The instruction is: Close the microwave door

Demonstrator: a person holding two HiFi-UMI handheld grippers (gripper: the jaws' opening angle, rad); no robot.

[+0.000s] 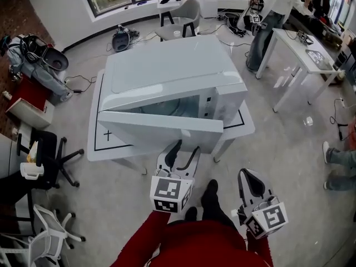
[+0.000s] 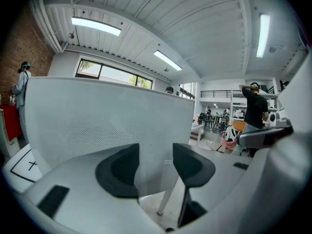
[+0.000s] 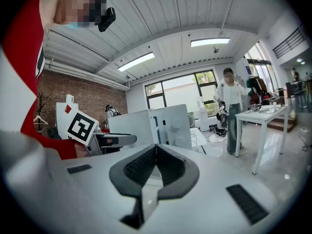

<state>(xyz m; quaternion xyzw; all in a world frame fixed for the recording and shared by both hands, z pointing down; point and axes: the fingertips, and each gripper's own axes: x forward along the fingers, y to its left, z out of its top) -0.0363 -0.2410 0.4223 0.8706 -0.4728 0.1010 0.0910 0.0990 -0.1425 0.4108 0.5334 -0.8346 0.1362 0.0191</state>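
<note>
A white microwave (image 1: 172, 71) stands on a low white table (image 1: 105, 143). Its door (image 1: 161, 128) is swung open toward me, and the cavity shows behind it. My left gripper (image 1: 182, 152) is open, with its fingertips just short of the door's outer face. In the left gripper view the door (image 2: 112, 116) with its dotted window fills the space ahead of the open left gripper (image 2: 156, 155). My right gripper (image 1: 251, 183) hangs lower at the right, shut on nothing. The right gripper view shows that shut right gripper (image 3: 156, 150) pointing toward the microwave (image 3: 168, 126) from the control-panel side.
A white desk (image 1: 303, 54) stands at the right with a person (image 1: 272, 10) beside it. Black office chairs (image 1: 50, 149) and bags crowd the left. A grey chair (image 1: 183, 18) sits behind the microwave. Another person's legs (image 1: 339, 160) show at the right edge.
</note>
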